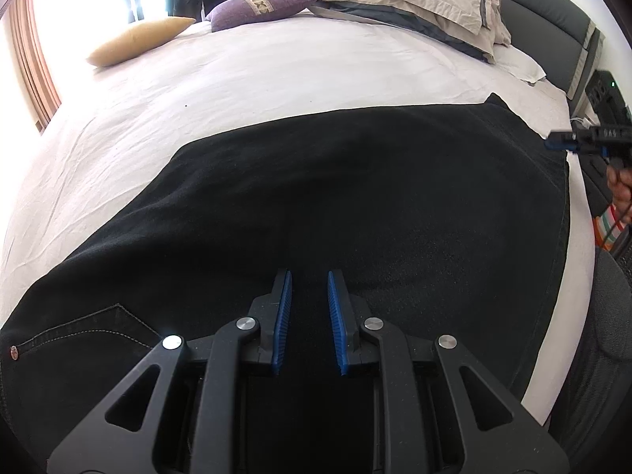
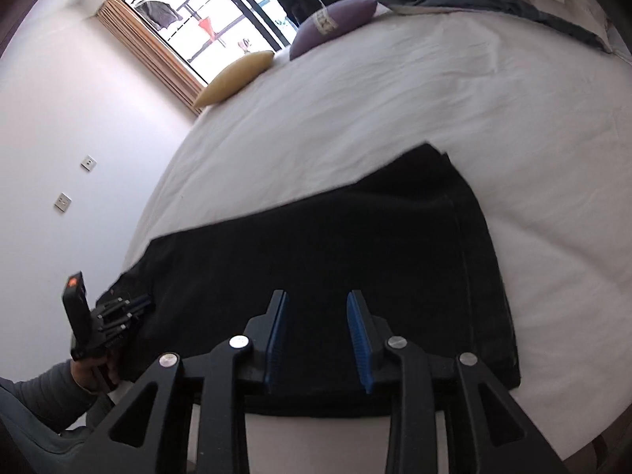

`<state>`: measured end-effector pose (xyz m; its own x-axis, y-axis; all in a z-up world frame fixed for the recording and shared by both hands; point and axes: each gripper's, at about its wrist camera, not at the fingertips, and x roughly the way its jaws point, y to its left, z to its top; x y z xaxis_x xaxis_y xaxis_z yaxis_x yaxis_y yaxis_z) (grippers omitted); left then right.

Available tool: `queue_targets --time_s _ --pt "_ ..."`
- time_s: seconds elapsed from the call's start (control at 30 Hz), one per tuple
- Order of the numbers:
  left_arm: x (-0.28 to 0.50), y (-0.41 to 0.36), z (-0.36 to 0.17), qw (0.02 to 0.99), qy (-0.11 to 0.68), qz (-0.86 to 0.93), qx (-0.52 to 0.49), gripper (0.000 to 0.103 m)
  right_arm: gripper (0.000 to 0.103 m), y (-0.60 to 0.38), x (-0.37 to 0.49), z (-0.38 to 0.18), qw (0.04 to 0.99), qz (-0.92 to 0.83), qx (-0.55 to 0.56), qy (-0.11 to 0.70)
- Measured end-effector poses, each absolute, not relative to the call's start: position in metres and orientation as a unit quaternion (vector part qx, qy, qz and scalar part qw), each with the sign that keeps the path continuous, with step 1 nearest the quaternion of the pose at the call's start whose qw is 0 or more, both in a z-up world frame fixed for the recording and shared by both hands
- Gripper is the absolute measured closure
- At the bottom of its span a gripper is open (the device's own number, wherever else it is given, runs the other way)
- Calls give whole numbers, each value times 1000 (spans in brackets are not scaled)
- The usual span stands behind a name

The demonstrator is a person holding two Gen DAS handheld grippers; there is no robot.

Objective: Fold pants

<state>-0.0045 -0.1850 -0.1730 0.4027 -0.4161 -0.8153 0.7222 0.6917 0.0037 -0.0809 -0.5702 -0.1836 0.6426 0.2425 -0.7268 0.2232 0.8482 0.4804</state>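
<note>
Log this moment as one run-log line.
pants: flat on bed, halved lengthwise | left gripper: over waist end, jaws narrow, nothing clamped | right gripper: above hem end, empty

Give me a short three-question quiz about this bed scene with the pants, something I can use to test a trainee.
1. True or false: the black pants lie spread on the white bed sheet.
2. Which lies nearest the window? A. yellow pillow B. purple pillow C. folded bedding
3. Fill in: the jaws of the right hand-held gripper stand ___, with nothing between them.

Key: 1 true; 2 A; 3 open.
</note>
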Motion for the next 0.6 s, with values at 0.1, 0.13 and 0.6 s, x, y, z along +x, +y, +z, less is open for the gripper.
queue_targets --time_s 0.1,0.13,0.6 --pt "-5 -187 -173 817 422 -347 183 85 103 -595 -106 -213 850 -50 314 420" --pt "-5 -187 -172 817 424 -346 184 85 103 -605 -116 -215 845 -82 323 418" --pt "-13 -179 -172 819 440 -334 155 85 40 -527 -57 -165 861 -1 330 386"
